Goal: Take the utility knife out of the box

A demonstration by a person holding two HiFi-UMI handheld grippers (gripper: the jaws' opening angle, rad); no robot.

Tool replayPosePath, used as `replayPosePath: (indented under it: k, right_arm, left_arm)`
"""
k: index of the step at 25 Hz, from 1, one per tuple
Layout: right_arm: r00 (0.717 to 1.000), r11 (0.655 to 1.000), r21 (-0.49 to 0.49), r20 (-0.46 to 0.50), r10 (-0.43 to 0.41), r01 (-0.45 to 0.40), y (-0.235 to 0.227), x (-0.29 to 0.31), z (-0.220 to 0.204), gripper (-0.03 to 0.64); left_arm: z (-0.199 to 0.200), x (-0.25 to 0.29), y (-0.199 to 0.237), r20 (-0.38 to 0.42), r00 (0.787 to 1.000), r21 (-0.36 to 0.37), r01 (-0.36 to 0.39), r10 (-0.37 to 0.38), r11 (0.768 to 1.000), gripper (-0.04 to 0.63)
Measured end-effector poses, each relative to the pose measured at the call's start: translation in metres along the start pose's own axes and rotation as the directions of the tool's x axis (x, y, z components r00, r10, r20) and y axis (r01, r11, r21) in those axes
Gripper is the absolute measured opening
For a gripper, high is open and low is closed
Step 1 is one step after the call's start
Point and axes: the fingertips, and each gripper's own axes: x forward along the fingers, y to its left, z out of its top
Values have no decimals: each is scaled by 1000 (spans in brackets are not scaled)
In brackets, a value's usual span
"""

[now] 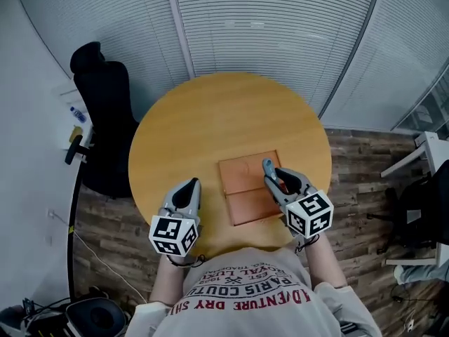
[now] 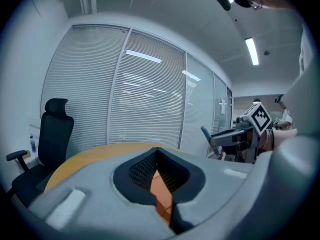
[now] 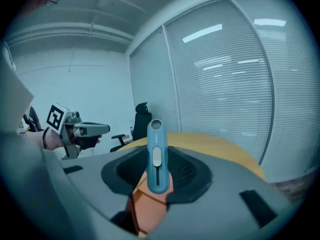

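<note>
My right tool (image 3: pixel 158 159) is grasping the blue utility knife (image 3: pixel 155 139) over the orange box (image 1: pixel 249 187) at lower centre; my left tool (image 2: pixel 157 153) is hovering clenched, empty.

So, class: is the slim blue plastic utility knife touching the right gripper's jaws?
Touching. The right gripper view shows the right gripper clamping the utility knife between its jaws, with the knife standing upright.

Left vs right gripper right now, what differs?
The left gripper is empty with its jaws together; the right gripper is clamped on the blue knife. In the head view, the left one sits beside the box and the right one overlaps its edge. Both carry marker cubes.
</note>
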Motion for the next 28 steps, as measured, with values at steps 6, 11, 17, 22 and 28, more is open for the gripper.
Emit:
replayPosePath:
  k: [6,11,17,22,28]
  right_arm:
    - [980,997,-11,187,-74,78,-4,-30,37,133]
    - [964,991,4,231,-131,134,-13,-45,40,133]
    - [962,986,-11,219,-162,169,-10,-43,34,133]
    - [967,984,-40,194,-165,176,-4,-35,31,132]
    - [962,972,-88,189,-198,217,-2,-25,39,133]
  left_arm:
    - [15,2,-8,26,999,46,29,-31,998,-5]
    - [19,3,-17,30,998,67,47,-49,997,-5]
    - [17,0,-23,31,996,74,81,-83,994,-5]
    - [17,-3,-20,32,996,71,85,-88,994,-5]
    - [21,-5,-11,38,996,72,82,-85,994,-5]
